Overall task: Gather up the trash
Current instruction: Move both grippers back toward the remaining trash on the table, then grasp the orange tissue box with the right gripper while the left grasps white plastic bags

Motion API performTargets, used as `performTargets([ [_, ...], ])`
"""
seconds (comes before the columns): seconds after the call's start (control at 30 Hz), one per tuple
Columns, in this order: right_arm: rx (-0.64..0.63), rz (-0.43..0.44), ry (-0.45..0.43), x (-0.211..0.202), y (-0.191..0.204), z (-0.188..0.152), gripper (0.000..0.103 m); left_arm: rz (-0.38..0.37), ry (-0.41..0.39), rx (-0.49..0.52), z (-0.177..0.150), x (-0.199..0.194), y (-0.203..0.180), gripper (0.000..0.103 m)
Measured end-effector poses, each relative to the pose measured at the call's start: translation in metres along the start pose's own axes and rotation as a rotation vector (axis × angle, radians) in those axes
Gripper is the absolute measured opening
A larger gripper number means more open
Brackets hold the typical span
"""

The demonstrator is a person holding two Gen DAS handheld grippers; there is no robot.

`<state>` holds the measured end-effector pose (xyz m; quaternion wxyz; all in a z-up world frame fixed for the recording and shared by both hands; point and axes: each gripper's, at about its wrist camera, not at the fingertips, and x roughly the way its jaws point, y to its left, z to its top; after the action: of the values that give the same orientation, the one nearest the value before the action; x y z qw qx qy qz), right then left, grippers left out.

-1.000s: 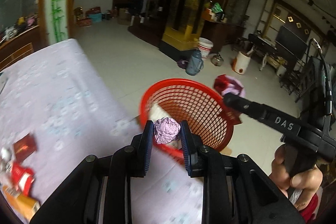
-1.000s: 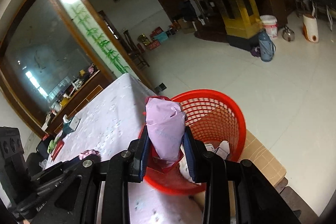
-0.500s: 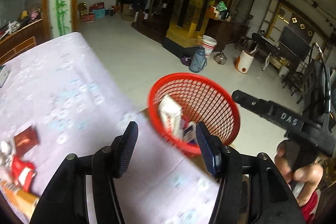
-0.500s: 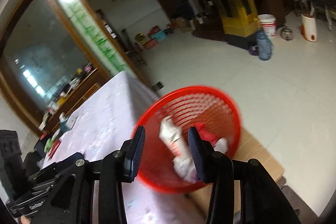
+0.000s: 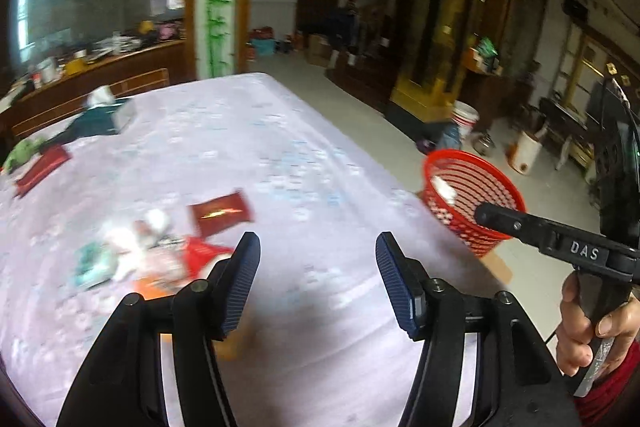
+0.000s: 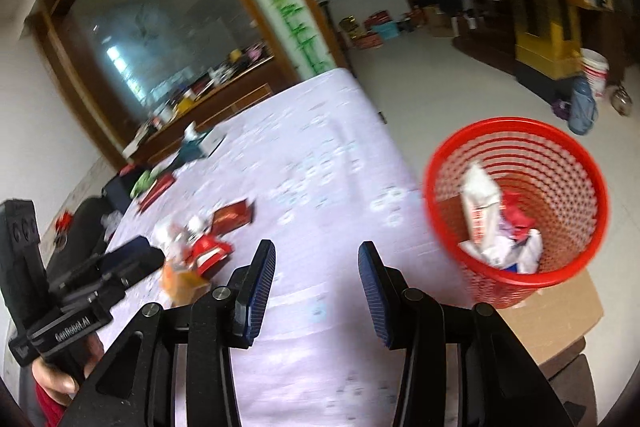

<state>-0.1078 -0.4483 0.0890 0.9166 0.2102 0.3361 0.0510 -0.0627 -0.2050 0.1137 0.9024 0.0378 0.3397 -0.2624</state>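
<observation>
Left wrist view: left gripper [image 5: 318,267] and right gripper [image 6: 316,273] both spread wide, empty, wrapper pile [image 5: 160,251] centre-left, red basket [image 6: 516,203] right.

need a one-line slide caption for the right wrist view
Open right tool over the lilac tablecloth, red mesh plastic basket of trash at right, wrappers left.

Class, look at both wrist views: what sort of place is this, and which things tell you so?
Probably the large main room of a home: a cloth-covered table strewn with wrappers, a red mesh wastebasket beside it, and a tiled floor with buckets and boxes.
</observation>
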Motion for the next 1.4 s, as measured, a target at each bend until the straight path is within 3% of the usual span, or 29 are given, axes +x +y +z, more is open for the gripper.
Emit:
performTargets([
  [0.33,-0.134,0.058,0.092,0.030,0.066,-0.016,0.049,0.118,-0.052,-0.114,-0.021,-0.048,0.087,0.061],
  [0.67,-0.242,0.130,0.197,0.070,0.107,-0.020,0.053,0.213,-0.046,-0.145,-0.038,-0.067,0.139,0.066],
  [1.03,-0.328,0.211,0.358,0.142,0.147,-0.024,0.055,0.239,-0.007,-0.238,-0.050,-0.064,0.191,0.069],
  [1.13,-0.432,0.200,0.379,0.159,0.167,-0.034,0.058,0.241,-0.008,-0.245,-0.049,-0.064,0.200,0.069],
  [1.23,-0.598,0.175,0.375,0.167,0.191,-0.049,0.073,0.235,-0.008,-0.253,-0.047,-0.064,0.208,0.069],
  [1.4,-0.800,0.097,0.370,0.177,0.213,-0.075,0.072,0.199,0.018,-0.284,-0.045,-0.054,0.225,0.070],
])
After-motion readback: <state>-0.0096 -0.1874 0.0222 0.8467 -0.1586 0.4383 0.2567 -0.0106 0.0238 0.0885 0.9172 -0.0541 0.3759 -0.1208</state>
